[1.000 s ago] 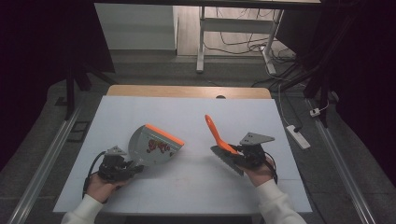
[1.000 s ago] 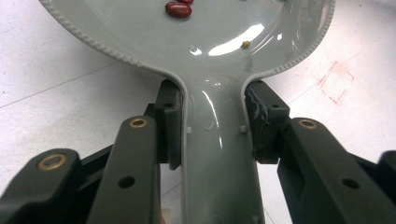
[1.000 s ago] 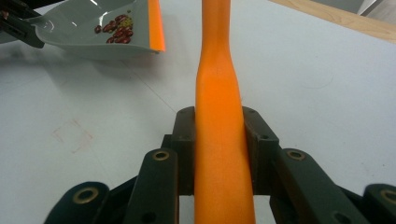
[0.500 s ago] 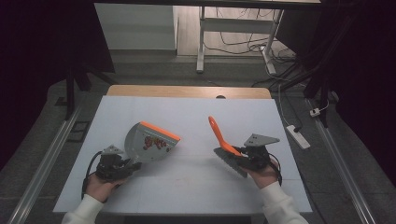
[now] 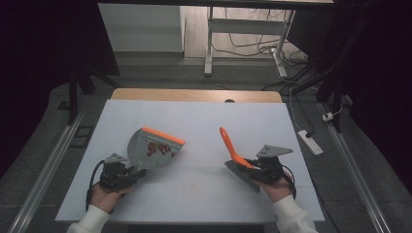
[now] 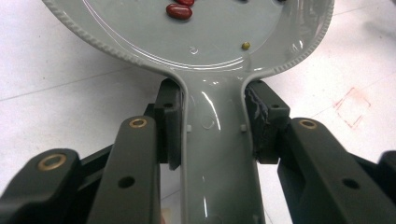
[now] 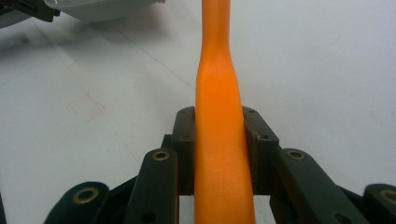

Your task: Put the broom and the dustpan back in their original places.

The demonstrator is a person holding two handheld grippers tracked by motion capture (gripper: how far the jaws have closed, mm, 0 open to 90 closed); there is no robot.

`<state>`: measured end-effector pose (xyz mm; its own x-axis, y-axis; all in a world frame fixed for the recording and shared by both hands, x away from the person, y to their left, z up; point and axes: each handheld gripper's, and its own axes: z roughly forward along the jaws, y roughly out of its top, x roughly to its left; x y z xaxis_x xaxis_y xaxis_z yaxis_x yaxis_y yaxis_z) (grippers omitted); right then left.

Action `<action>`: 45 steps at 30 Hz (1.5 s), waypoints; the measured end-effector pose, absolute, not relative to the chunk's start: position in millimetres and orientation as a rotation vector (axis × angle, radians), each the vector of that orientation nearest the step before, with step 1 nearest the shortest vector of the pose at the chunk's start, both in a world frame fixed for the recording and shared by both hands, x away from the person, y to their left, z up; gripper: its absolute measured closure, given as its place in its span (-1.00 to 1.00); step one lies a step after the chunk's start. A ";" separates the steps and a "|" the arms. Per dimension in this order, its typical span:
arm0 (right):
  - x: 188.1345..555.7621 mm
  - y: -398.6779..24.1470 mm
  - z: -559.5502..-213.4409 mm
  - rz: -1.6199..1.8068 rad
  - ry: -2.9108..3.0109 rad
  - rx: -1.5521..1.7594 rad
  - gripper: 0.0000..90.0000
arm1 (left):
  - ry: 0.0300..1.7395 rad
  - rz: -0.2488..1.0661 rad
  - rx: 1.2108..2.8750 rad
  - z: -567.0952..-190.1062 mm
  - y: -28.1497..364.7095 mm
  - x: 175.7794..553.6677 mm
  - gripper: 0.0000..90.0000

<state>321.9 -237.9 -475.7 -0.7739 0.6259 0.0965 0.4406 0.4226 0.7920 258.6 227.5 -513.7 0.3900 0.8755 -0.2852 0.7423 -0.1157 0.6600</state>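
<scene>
The white table top [image 5: 204, 121] lay bare between the grey plastic dustpan [image 5: 153, 148] and the orange-handled brush [image 5: 233, 155]. A hand could pass there.

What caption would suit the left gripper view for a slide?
Left gripper shut on the grey dustpan handle, red beans lying in the pan above the white table.

you had one grey dustpan [image 5: 154, 149] with an orange edge and one orange-handled brush [image 5: 232, 152] on one white desk [image 5: 204, 121]. two grippers were in your hands, a left gripper [image 5: 127, 174] and a right gripper [image 5: 252, 165]. close up, two red beans [image 6: 180, 10] and one small yellow grain [image 6: 245, 45] showed in the pan.
</scene>
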 end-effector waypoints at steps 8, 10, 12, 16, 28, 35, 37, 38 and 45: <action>316.3 -245.4 -478.7 1.282 2.470 0.989 0.56 | 1.448 0.253 1.848 -517.6 223.8 255.4 0.37; 315.3 -246.0 -479.0 1.277 2.472 1.001 0.55 | 1.463 0.255 1.835 -518.6 223.3 254.7 0.37; 314.4 -246.8 -479.2 1.279 2.474 1.010 0.56 | 1.475 0.258 1.829 -519.7 223.0 254.3 0.37; 313.0 -248.7 -479.6 1.284 2.469 1.029 0.55 | 1.507 0.273 1.812 -521.2 223.8 254.3 0.37; 310.1 -254.6 -480.6 1.282 2.459 1.091 0.55 | 1.620 0.316 1.738 -525.4 228.8 251.5 0.37; 313.4 -257.9 -485.5 1.260 2.478 1.143 0.56 | 1.652 0.326 1.728 -528.0 226.2 253.3 0.37; 315.7 -259.9 -486.8 1.263 2.466 1.162 0.55 | 1.657 0.325 1.734 -529.2 225.7 254.4 0.37; 316.7 -261.0 -487.1 1.262 2.461 1.174 0.55 | 1.657 0.322 1.736 -529.9 225.4 255.1 0.37; 327.4 -270.4 -492.2 1.248 2.436 1.244 0.53 | 1.660 0.309 1.760 -533.1 223.3 258.6 0.37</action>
